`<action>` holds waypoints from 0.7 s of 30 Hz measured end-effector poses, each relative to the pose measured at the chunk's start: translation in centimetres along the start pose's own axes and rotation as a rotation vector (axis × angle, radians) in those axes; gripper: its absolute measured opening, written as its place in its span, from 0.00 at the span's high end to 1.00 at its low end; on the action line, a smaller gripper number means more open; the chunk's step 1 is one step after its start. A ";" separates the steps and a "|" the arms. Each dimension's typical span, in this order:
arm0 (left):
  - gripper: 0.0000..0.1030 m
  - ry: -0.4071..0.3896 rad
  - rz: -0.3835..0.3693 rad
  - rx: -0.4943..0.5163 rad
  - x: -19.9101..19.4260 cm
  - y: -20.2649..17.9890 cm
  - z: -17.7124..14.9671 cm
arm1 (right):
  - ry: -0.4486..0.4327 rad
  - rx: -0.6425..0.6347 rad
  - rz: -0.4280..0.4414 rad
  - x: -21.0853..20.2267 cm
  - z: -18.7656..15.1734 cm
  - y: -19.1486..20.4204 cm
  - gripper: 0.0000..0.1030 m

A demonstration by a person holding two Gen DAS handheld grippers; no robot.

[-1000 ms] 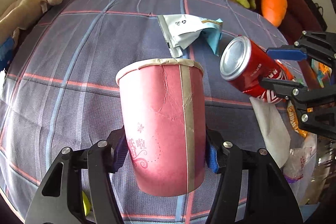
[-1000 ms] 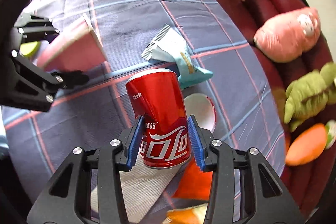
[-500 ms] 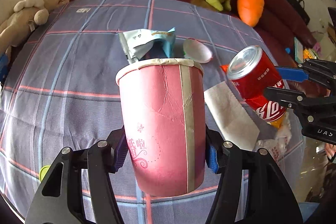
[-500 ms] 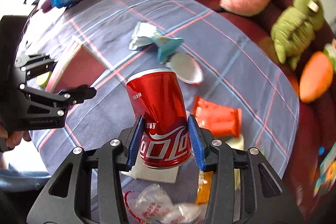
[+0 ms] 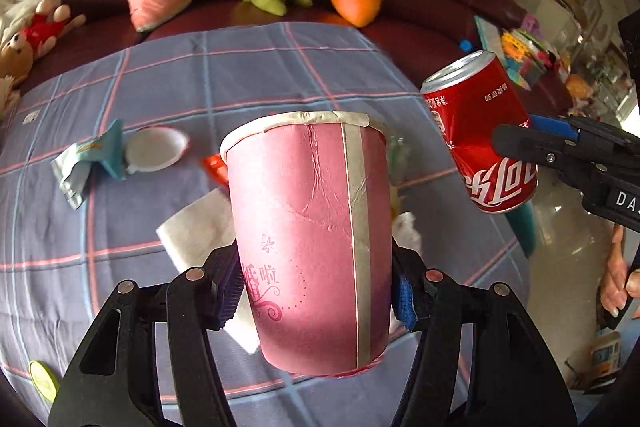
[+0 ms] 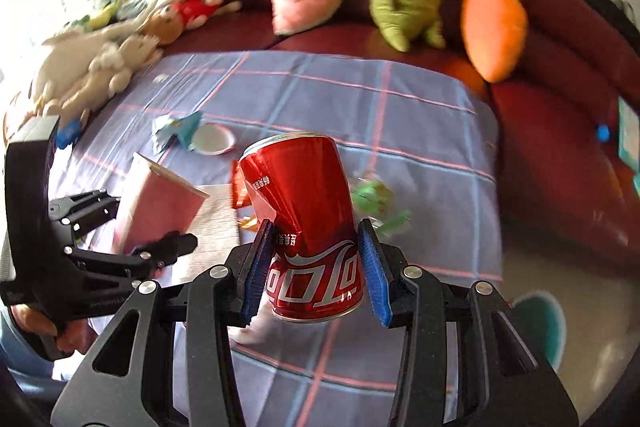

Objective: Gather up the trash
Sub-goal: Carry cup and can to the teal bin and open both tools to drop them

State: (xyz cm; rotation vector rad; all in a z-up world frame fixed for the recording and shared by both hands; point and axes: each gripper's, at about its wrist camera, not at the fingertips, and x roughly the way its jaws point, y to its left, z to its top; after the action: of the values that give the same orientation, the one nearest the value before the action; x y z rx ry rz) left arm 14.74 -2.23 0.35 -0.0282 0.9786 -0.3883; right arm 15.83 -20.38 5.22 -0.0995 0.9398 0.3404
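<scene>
One cup [image 5: 312,239] — one can [image 6: 308,227].

Our left gripper [image 5: 316,299] and right gripper [image 6: 316,275] were matte black frames with triangular cut-outs and silver screw heads. We wore ribbed blue pads [image 6: 256,271] inside the fingers, and white lettering marked one frame.

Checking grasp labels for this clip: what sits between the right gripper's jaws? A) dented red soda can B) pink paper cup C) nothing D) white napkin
A: in the right wrist view the blue pads of the right gripper press on both sides of the dented red soda can, while the pink paper cup is clamped in the left gripper.
</scene>
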 end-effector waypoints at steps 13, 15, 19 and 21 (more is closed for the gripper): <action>0.41 0.070 -0.134 0.235 7.4 -18.4 4.5 | -0.094 0.398 -0.175 -7.3 -9.6 -20.0 0.60; 0.41 0.083 -0.140 0.263 8.7 -20.5 4.9 | -0.089 0.473 -0.199 -7.4 -11.7 -23.3 0.60; 0.41 0.108 -0.146 0.296 10.7 -23.3 5.2 | -0.042 0.590 -0.222 -5.7 -15.0 -28.0 0.60; 0.41 0.121 -0.151 0.302 11.3 -23.3 5.0 | -0.011 0.630 -0.227 -4.5 -16.2 -29.4 0.60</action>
State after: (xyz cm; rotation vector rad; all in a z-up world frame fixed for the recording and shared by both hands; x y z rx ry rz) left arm 17.18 -28.45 -1.28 0.1980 1.0314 -0.6799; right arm 10.53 -52.94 -2.56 0.3702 0.9769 -0.1726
